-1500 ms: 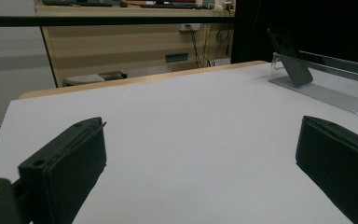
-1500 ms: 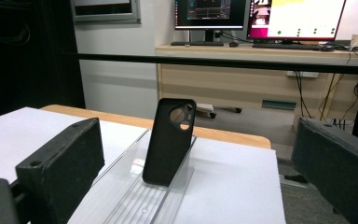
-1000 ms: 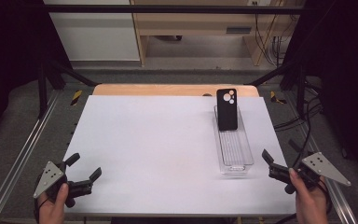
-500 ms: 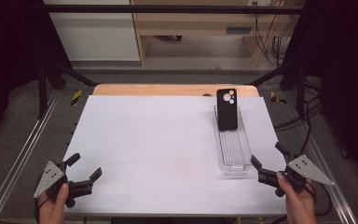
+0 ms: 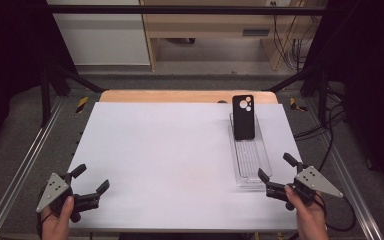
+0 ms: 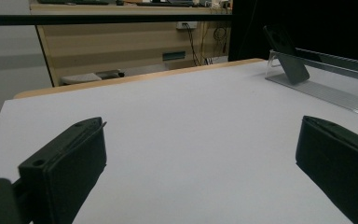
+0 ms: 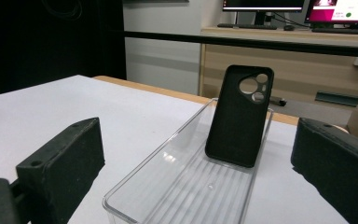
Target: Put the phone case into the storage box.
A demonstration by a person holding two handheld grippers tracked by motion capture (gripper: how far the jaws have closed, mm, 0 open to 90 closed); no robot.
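Note:
A black phone case (image 5: 243, 117) leans upright against the far end of a long clear plastic tray (image 5: 250, 163) at the table's right side. In the right gripper view the case (image 7: 239, 121) stands in the tray (image 7: 186, 186) straight ahead, its camera cutouts at the top. My right gripper (image 5: 277, 172) is open at the tray's near end, jaws pointing toward it, nothing between them. My left gripper (image 5: 91, 178) is open at the front left corner, empty. In the left gripper view the case (image 6: 286, 53) and tray (image 6: 335, 93) show far right.
The white table top (image 5: 170, 150) has a wooden strip (image 5: 180, 96) along its far edge. Metal frame rails (image 5: 25, 165) run along both sides. A wooden cabinet (image 5: 215, 25) and cables stand beyond the table.
My right gripper moved left and forward from the table's right edge to the near end of the tray. The left gripper has barely moved.

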